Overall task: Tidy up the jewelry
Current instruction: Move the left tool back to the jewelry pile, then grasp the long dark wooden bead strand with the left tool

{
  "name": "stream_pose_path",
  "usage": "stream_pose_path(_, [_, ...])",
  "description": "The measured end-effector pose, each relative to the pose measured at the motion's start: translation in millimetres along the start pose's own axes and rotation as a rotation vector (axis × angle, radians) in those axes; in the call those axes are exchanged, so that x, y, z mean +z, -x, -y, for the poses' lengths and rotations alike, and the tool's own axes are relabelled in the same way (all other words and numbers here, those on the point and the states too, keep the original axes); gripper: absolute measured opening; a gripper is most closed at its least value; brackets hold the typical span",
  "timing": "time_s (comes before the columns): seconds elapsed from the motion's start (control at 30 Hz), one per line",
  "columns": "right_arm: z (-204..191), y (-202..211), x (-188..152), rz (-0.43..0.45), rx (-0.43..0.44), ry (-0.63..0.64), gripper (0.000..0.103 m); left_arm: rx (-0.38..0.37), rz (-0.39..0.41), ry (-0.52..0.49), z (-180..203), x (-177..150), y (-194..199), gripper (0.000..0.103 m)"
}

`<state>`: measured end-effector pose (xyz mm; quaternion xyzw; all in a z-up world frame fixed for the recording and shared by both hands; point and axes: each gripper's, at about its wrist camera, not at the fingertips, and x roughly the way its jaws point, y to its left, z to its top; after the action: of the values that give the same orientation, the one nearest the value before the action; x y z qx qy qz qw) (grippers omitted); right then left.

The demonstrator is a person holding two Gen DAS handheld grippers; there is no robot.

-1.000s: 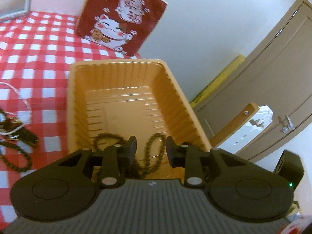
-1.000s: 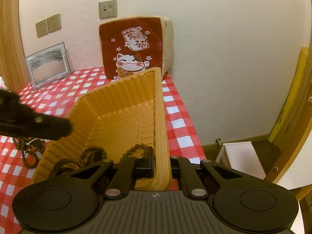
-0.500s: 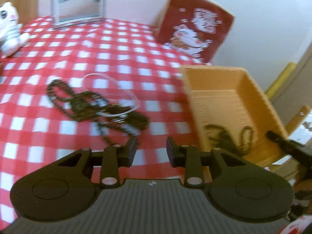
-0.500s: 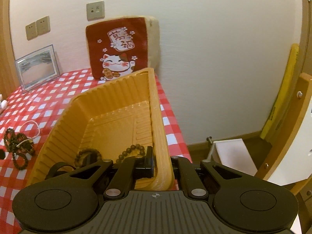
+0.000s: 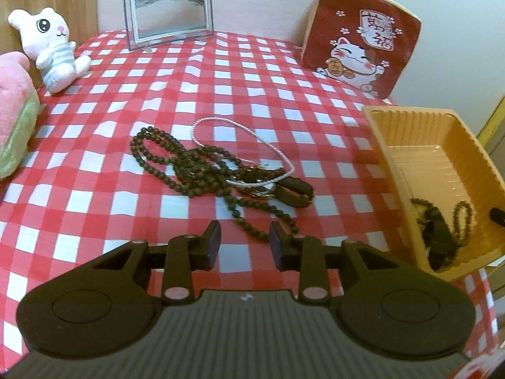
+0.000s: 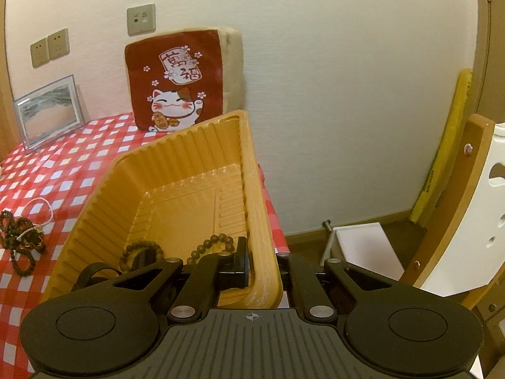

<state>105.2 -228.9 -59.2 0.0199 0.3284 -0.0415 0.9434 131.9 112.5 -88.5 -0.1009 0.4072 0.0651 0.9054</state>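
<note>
Orange tray (image 6: 176, 189): thin moulded plastic, rectangular, ribbed walls and stepped floor, tilted at the table's right edge; contains brown wooden-bead bracelets (image 6: 214, 244) and a dark band (image 6: 91, 271) pooled at its near end. Right gripper (image 6: 262, 265): black, fingers clamped on the tray's right wall, one inside and one outside. Left gripper (image 5: 244, 243): black, fingers apart, holding nothing, poised low over the cloth just short of the loose jewelry. Jewelry heap (image 5: 202, 170): tangled strands of small dark round beads, a thin white twisted cord necklace (image 5: 240, 132) looped over them, and a dark glossy bangle (image 5: 293, 191) at the right end; lies on the table well left of the tray. Surface: table under a red-and-white checked tablecloth (image 5: 126, 94), smooth with slight ripples. Against the pale wall: a square red lucky-cat cushion (image 5: 359, 41) with cream plush sides and a glass-framed picture (image 5: 169, 9). Left wrist view alone shows a white plush rabbit (image 5: 50, 47) and a pink-and-green plush (image 5: 14, 113) at the far left. Right wrist view alone shows wall sockets (image 6: 141, 19), a yellow object (image 6: 448, 148) leaning in the corner, a white box (image 6: 363, 249) on the wooden floor and a white-and-wood chair (image 6: 467, 208).
</note>
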Motion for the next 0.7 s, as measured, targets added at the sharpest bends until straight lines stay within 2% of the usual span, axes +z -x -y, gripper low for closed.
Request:
stream_pose_path(0.37, [-2.2, -0.1, 1.3, -0.009, -0.016, -0.002, 0.005, 0.077, 0.051, 0.025, -27.7, 24.4, -25.0, 0.029])
stream_pose_path(0.7, [-2.7, -0.5, 2.4, -0.014, -0.024, -0.009, 0.005, 0.098, 0.039, 0.048, -36.4, 43.7, -56.7, 0.029])
